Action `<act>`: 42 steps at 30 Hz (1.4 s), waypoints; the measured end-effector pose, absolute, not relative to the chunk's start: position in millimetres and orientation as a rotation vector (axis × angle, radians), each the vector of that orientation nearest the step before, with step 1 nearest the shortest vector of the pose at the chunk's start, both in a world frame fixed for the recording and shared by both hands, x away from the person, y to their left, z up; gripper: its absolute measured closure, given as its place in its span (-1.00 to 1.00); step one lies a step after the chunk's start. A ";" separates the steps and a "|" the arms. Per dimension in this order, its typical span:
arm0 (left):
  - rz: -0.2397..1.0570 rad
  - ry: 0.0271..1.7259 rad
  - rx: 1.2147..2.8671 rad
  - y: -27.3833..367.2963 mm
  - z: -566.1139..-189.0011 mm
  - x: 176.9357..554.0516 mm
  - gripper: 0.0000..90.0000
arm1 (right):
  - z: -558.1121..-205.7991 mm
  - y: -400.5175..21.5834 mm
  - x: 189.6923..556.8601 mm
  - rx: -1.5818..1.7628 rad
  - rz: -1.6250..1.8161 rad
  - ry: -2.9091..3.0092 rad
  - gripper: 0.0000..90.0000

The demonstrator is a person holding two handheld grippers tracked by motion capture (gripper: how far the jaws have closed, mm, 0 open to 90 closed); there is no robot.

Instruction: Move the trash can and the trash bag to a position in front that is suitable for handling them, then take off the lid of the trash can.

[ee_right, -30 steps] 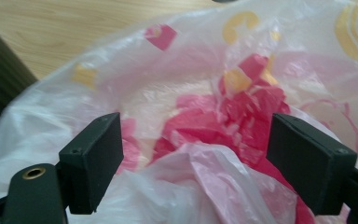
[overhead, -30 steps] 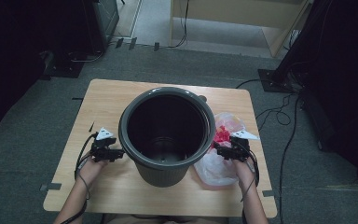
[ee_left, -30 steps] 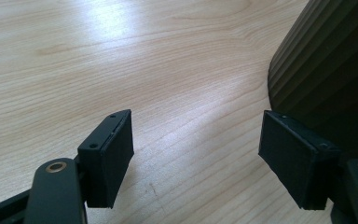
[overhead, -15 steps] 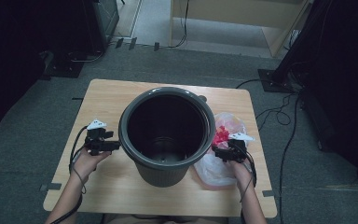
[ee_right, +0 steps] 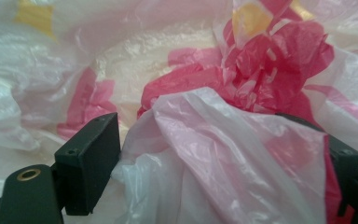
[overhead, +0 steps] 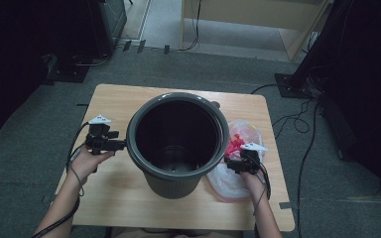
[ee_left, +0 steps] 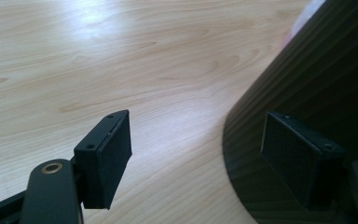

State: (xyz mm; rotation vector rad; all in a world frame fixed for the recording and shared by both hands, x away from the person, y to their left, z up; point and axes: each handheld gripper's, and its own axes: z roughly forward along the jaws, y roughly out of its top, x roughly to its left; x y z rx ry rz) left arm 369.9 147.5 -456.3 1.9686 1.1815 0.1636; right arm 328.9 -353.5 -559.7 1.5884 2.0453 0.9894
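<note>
Both right gripper (ee_right: 214,163) fingers flank plastic bag (ee_right: 223,154) fold; unclamped.

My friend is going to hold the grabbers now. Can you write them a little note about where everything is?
Left gripper: open, beside the big dark round plastic bin, holding nothing.
Right gripper: open, with a fold of the crinkly white and pink plastic bag between its jaws, not pinched yet.
The bin stands upright mid-table on the light wooden table; the bag lies to its right.
Done: both grippers are in place. Probably left: grab the bag and line the bin.
</note>
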 end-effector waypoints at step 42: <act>0.171 1.132 1.982 135.7 -363.2 414.7 -0.43 | -571.6 -351.3 327.0 1.518 0.984 2.037 -0.69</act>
